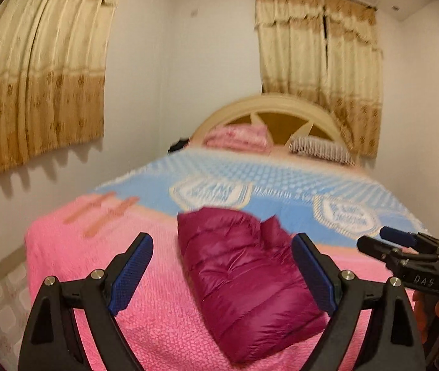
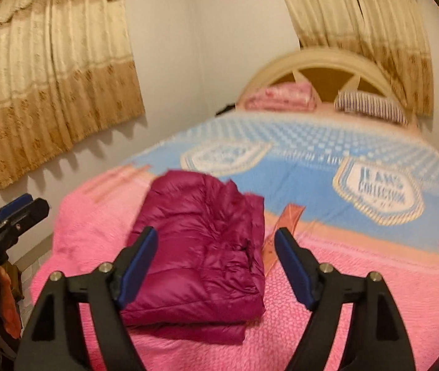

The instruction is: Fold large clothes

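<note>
A magenta puffer jacket [image 1: 244, 278] lies folded into a thick rectangular bundle on the pink bedspread [image 1: 95, 247] near the foot of the bed. It also shows in the right wrist view [image 2: 201, 253]. My left gripper [image 1: 222, 247] is open and empty, held above and in front of the bundle. My right gripper [image 2: 216, 241] is open and empty, also above the bundle's near side. The right gripper shows at the right edge of the left wrist view [image 1: 405, 244]; the left gripper shows at the left edge of the right wrist view [image 2: 18, 213].
A blue and white blanket [image 1: 281, 179] covers the bed's middle. A folded pink quilt [image 1: 238, 137] and a striped pillow [image 1: 321, 148] lie by the cream headboard [image 1: 269, 105]. Tan curtains [image 1: 34, 77] hang on the walls. Tiled floor [image 1: 0, 303] lies left of the bed.
</note>
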